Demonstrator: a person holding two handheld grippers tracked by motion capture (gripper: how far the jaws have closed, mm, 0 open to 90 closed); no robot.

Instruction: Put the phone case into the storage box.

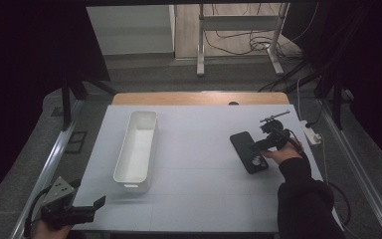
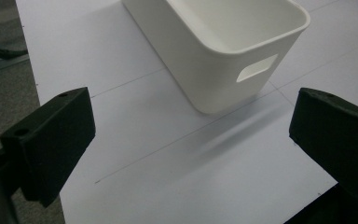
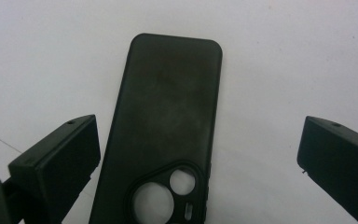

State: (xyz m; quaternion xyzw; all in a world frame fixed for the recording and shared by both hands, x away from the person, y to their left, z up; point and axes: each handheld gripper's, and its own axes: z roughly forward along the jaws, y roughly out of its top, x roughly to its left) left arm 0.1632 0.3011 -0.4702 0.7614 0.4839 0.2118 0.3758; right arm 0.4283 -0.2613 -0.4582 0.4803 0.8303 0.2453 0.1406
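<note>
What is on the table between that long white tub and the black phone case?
Nothing: in the high view the stretch of white table between the white tub and the black phone case is bare. The right gripper hovers at the case.

Black phone case and white bin showing against a pale surface

The phone case is looking matt black with faint greyish smudges across its back; the bin is showing plain white, inside and out; the table sheet is appearing pale grey-white with thin dark lines; both grippers' jaws are showing black.
</note>
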